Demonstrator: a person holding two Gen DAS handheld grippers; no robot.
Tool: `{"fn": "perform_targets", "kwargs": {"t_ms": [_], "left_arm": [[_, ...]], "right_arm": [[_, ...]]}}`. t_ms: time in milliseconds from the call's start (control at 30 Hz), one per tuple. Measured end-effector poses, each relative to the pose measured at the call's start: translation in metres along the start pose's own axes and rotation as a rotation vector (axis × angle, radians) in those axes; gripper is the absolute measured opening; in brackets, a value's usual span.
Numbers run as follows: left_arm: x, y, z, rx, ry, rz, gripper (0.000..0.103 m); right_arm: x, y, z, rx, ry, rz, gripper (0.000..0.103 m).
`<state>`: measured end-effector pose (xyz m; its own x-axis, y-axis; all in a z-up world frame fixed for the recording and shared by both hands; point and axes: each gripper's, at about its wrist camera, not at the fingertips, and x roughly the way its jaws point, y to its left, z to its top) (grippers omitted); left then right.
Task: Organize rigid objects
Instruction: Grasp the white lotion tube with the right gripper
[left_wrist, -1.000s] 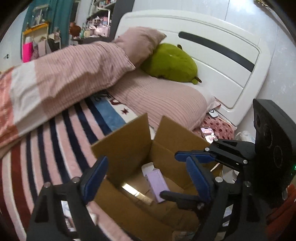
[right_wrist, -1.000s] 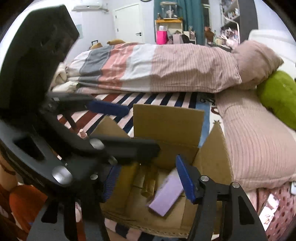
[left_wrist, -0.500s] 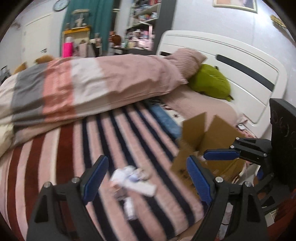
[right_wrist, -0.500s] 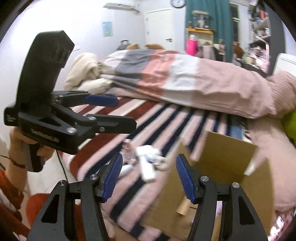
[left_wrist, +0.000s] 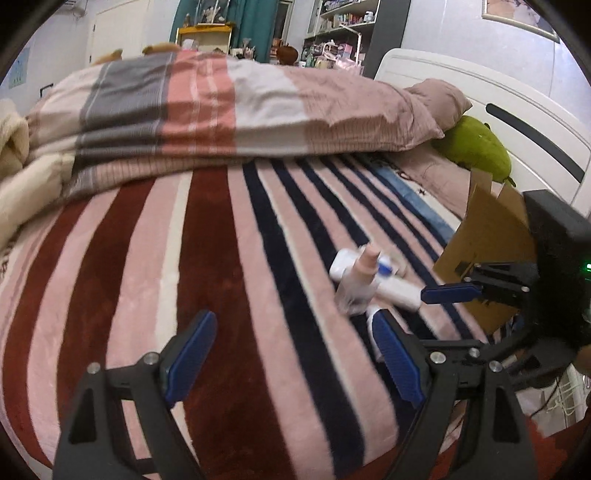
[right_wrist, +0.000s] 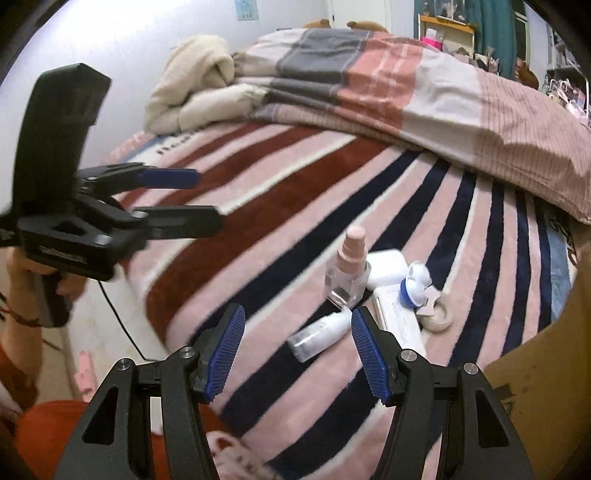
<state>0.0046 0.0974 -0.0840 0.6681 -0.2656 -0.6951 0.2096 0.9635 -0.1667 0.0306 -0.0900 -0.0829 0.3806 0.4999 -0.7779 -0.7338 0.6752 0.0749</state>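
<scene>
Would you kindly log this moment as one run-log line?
left gripper: open, empty | right gripper: open, empty, before small white bottle | pink-capped clear bottle: upright on striped blanket | brown cardboard box: right

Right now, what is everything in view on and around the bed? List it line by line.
striped blanket: one, pink, dark red and navy, covering the bed.
duvet: one, grey, pink and white, bunched at the back.
pump bottle: one, clear with pink cap, upright on the blanket.
white case: one, just behind the bottle.
small bottle: one, white, lying nearest the right claw.
flat white box: one, lying beside it.
cardboard box: one, brown, right edge.
green plush: one, by the headboard.
left claw: open, empty.
right claw: open, empty.
</scene>
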Motion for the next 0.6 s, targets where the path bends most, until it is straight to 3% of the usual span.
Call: {"fn": "perform_targets", "kwargs": {"t_ms": [233,400,467,600], "left_arm": [[0.019,0.011,-0.020,-0.007,0.041,-0.020,0.084],[0.025,0.015,-0.024,-0.022,0.051,-0.039,0.084],[0.026,0.015,-0.024,-0.024,0.054,-0.042,0.084],[0.025,0.009,-0.021,-0.030,0.057,-0.086,0.084]], "right_arm": [[0.053,-0.015,-0.015,0.077,0.119,0.010,0.057],[0.073,-0.014,-0.009,0.057,0.131,-0.025,0.056],[0.076,-0.011,-0.008,0.042,0.130,-0.047,0.047],[0.067,-0.008,-0.008,0.018,0.112,-0.084,0.046]]}}
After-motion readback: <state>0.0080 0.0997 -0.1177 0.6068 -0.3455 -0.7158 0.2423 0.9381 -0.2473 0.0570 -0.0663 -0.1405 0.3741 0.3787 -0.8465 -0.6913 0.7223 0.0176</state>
